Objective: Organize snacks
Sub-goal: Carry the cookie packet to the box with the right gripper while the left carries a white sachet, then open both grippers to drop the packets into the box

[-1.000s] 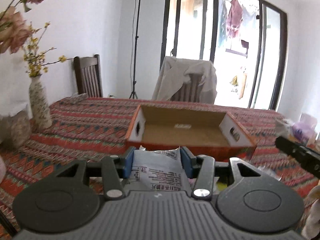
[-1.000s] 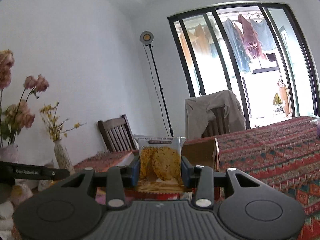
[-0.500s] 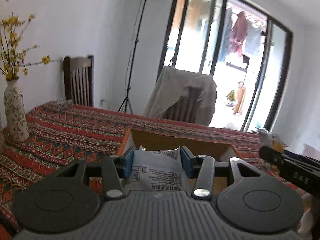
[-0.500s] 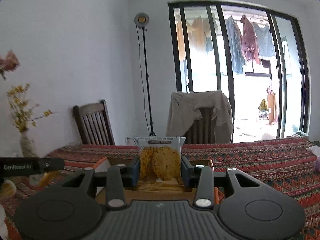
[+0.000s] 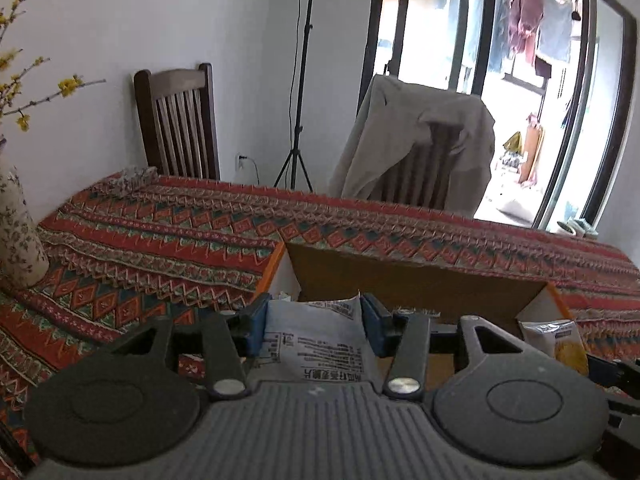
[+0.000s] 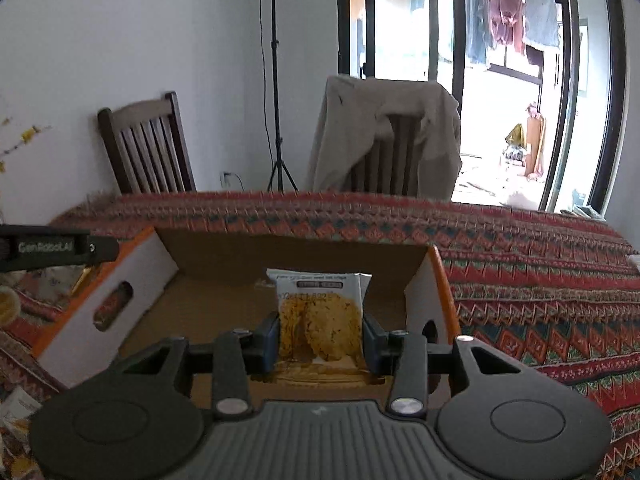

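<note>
A table (image 6: 520, 264) under a red patterned cloth holds an open cardboard box (image 6: 132, 276), with a flowered vase (image 5: 16, 232) left of the box.

Surface draped in a red patterned cloth (image 5: 192, 236). Behind it, against the white wall, a dark wooden chair (image 5: 176, 124) with slatted back. Beside that, a black tripod stand (image 5: 298, 80), cable trailing to a wall socket (image 5: 241, 158). Further right, a second chair under a beige jacket (image 5: 416, 140). At far left, a floral vase (image 5: 16, 236) with yellow-blossomed twigs (image 5: 44, 92). Beyond tall dark-framed glass doors (image 6: 452, 24), laundry (image 6: 516, 8) hanging outdoors.
</note>
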